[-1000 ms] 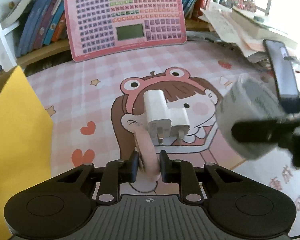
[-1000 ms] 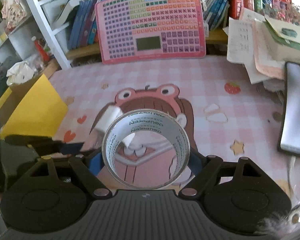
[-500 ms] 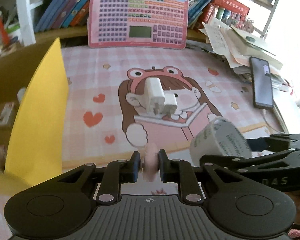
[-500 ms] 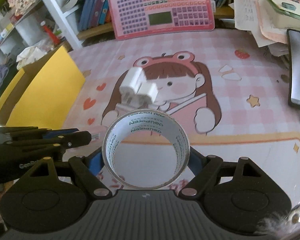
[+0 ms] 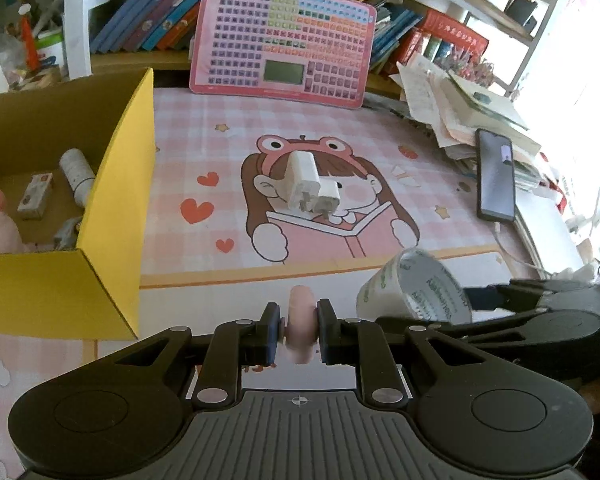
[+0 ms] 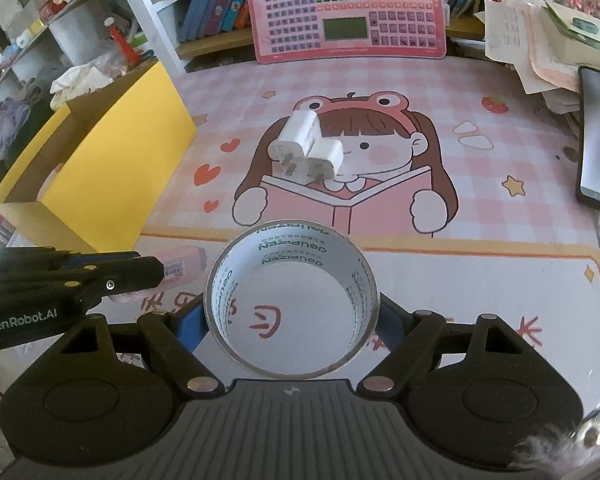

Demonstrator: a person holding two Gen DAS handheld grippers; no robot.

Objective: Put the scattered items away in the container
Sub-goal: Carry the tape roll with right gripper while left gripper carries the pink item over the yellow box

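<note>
Pink desk mat (image 6: pixel 480 280) | right jaws clamp "deupizen" tape roll (image 6: pixel 293 300) | left jaws pinch pink eraser (image 5: pixel 300 330)

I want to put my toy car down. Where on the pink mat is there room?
Free: the mat near the front edge, and between the yellow box and the two white chargers. Crowded: the right side, with the phone and paper pile.

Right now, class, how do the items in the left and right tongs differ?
The left tongs pinch a small, solid pink eraser with the fingers close together; the right tongs hold a larger, hollow white tape roll with the fingers spread wide. Both items are gripped and outside the yellow box.
</note>
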